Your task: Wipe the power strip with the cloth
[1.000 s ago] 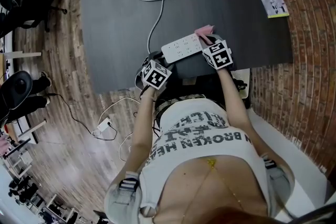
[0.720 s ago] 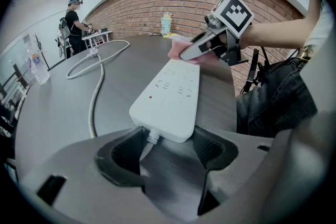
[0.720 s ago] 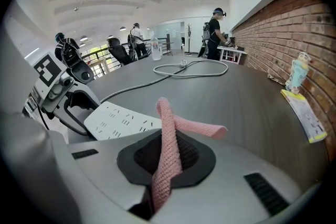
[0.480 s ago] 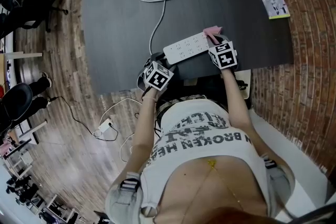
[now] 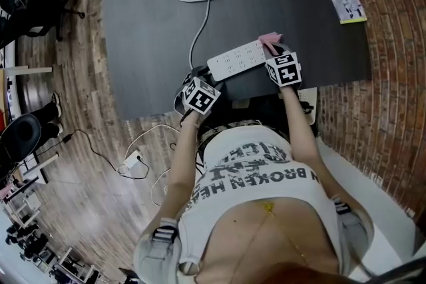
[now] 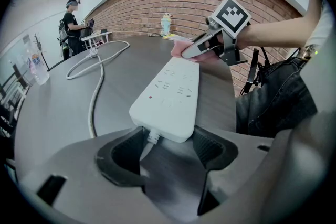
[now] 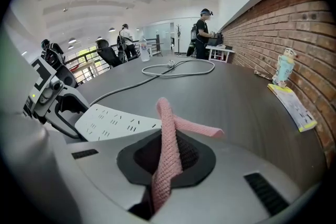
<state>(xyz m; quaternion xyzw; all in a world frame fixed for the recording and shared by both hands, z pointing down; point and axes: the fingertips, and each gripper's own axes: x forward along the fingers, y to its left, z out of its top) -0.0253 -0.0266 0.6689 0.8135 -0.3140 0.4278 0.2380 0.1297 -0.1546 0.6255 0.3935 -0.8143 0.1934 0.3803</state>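
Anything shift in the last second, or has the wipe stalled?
The right gripper, shut on the pink cloth, slid slightly to the right along the power strip toward its far end, then held there. The left gripper stayed open at the strip's cord end, and the strip did not visibly move.

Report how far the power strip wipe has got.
Done: the pink cloth is picked up, pinched in the right gripper. In hand: the left gripper has its open jaws at the cord end of the white power strip, and the cloth is at the strip's opposite end. Left: the strokes along the socket face; nothing shows how much has been wiped.
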